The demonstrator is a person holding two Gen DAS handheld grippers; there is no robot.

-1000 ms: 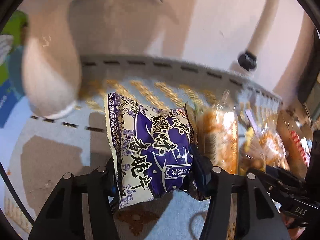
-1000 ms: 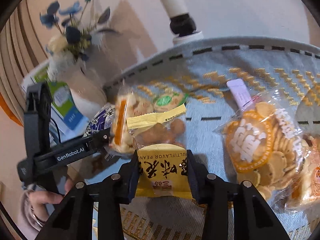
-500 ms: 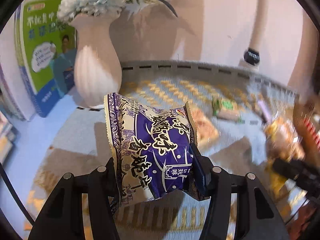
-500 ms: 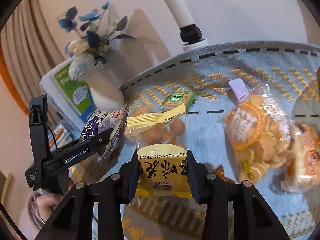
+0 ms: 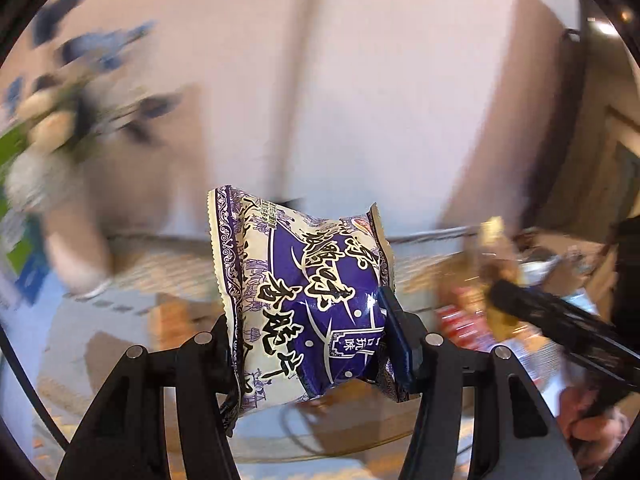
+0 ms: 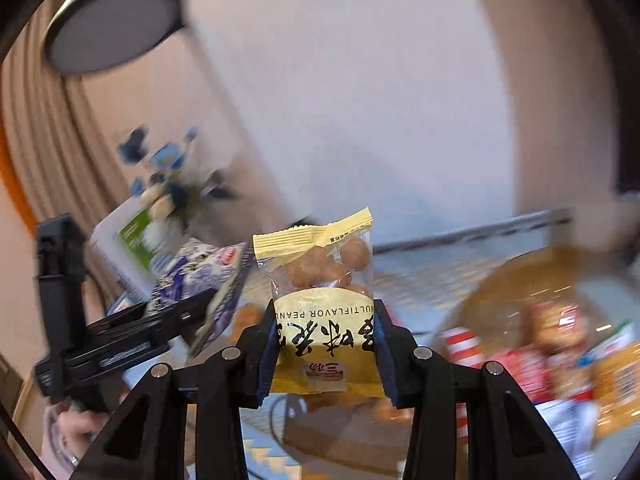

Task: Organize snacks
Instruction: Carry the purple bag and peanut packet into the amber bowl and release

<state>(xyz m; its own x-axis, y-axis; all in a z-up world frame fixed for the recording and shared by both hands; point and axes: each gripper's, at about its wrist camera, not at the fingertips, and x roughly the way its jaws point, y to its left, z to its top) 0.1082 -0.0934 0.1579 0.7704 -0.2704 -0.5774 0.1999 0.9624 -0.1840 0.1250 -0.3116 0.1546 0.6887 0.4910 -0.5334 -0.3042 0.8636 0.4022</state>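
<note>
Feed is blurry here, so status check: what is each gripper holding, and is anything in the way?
Left gripper shut on purple snack bag. Right gripper shut on yellow peanut packet. Nothing between them.

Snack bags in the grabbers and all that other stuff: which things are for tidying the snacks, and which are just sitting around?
For the job:
- purple snack bag, clamped in the left gripper
- yellow peanut pack, clamped in the right gripper
- blurry snack packets lying on the table

Just lying about:
- vase of blue flowers
- green-and-white book
</note>
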